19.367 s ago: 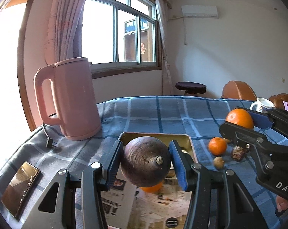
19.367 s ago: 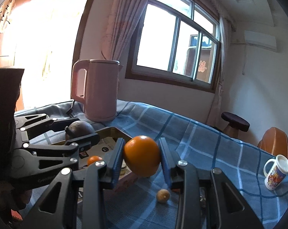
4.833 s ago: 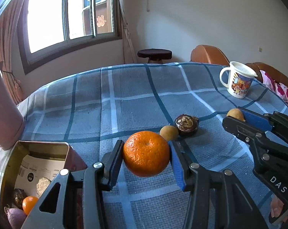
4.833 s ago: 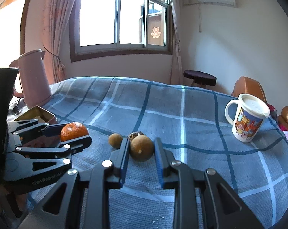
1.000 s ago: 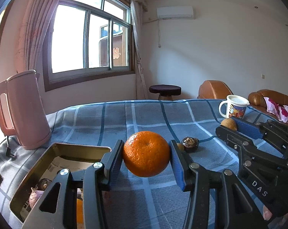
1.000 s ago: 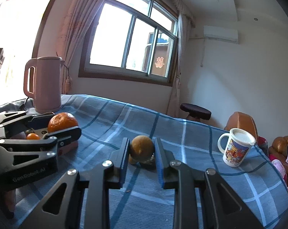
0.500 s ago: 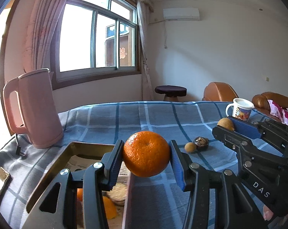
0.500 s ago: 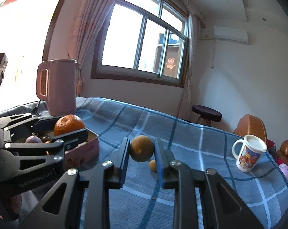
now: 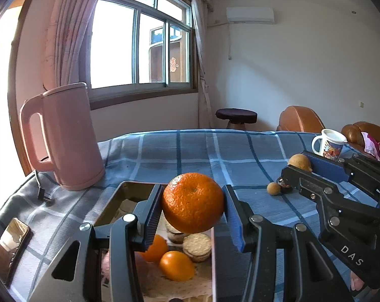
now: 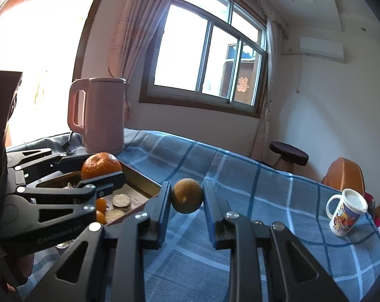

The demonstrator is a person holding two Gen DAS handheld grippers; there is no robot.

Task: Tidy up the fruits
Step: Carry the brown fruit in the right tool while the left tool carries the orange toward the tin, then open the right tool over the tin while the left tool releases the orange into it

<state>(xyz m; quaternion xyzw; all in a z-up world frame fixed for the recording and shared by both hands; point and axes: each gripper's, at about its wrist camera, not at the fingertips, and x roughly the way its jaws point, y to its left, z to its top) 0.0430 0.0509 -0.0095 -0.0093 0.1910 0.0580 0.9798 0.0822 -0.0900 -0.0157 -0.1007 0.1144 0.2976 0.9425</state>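
My left gripper (image 9: 193, 205) is shut on a mandarin orange (image 9: 193, 202) and holds it above the open metal tin (image 9: 129, 187), which holds two small oranges (image 9: 176, 265), biscuits (image 9: 196, 245) and a purplish fruit. My right gripper (image 10: 186, 196) is shut on a small brown round fruit (image 10: 186, 195), held in the air just right of the tin (image 10: 142, 180). In the left wrist view the right gripper (image 9: 302, 164) shows at the right with that fruit (image 9: 299, 161). A second small brown fruit (image 9: 273, 189) and a dark fruit (image 9: 285, 188) lie on the blue checked cloth.
A pink kettle (image 9: 64, 136) stands behind the tin on the left, its plug (image 9: 42, 193) on the cloth. A phone (image 9: 9, 246) lies at the near left. A printed mug (image 10: 346, 212) stands at the far right. A stool (image 9: 236, 115) and brown chairs (image 9: 301, 119) stand beyond the table.
Both grippers have moved left with their fruits. The left gripper's orange now hangs over the tin, and the right gripper has come up beside the tin's right edge.
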